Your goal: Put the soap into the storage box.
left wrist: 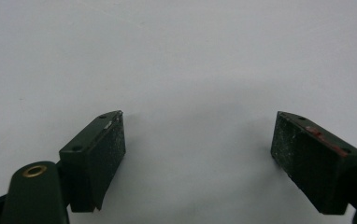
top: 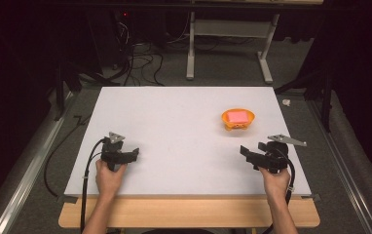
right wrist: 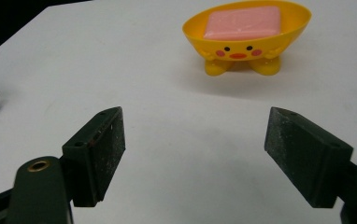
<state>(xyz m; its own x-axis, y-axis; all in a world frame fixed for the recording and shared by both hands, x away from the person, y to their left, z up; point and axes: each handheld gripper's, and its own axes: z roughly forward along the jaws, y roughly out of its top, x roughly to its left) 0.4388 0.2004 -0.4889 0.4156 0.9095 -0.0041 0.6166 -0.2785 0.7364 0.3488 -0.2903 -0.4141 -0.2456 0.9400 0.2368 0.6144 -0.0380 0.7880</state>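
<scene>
left gripper point(top: 136, 154): jaws spread, empty, table point(top: 174, 122) at 8 o'clock | right gripper point(top: 243, 152): jaws spread, empty, 4 o'clock | yellow dish point(top: 238, 118) holding pink soap point(top: 237, 116): 2 o'clock

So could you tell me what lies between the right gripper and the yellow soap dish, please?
Nothing: in the right gripper view, bare white table runs from the open right gripper to the soap dish.

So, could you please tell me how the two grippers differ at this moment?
The right gripper faces the yellow soap dish holding a pink bar; the left gripper faces bare white table. The right gripper sits nearer that dish than the left gripper. Both are open, empty and hand-held.
</scene>
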